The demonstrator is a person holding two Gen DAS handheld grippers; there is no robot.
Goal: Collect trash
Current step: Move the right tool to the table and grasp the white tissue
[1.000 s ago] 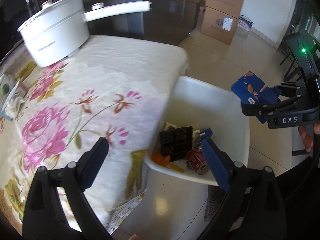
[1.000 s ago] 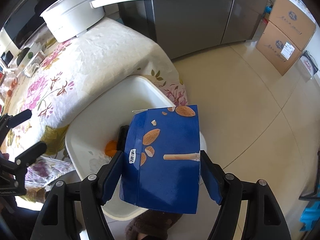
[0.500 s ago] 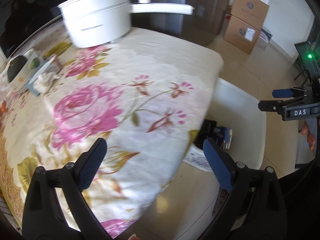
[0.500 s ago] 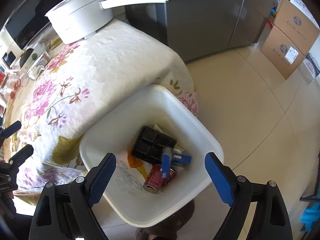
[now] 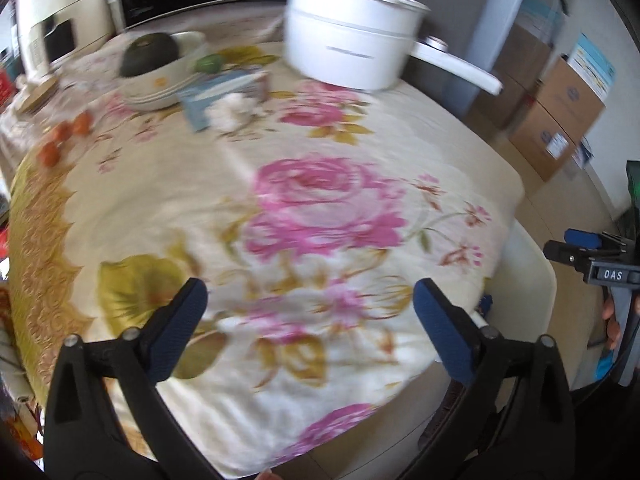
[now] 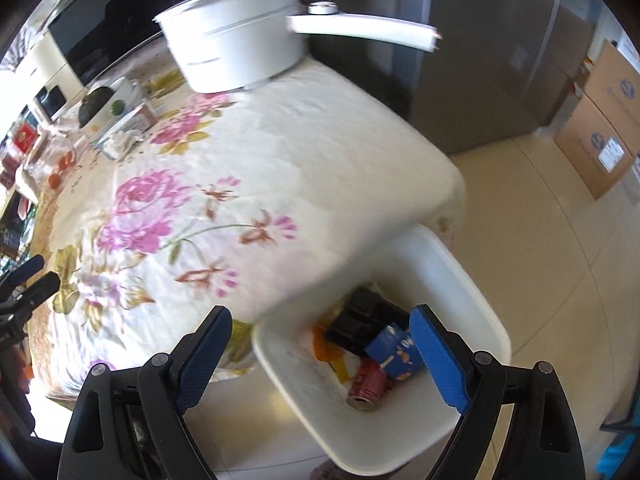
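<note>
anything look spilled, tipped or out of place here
Nothing spilled. The odd spot is the white pot: it sits at the table's far edge, and its long handle sticks out past the tablecloth over the floor, where it might get bumped. The trash, including the blue carton and red can, lies inside the white bin.

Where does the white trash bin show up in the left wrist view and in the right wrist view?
Left wrist view: white trash bin at the right edge, mostly hidden behind the table corner.
Right wrist view: bin lower right, open, trash visible inside.
Shared landmark: the white pot at the table's far end.
</note>
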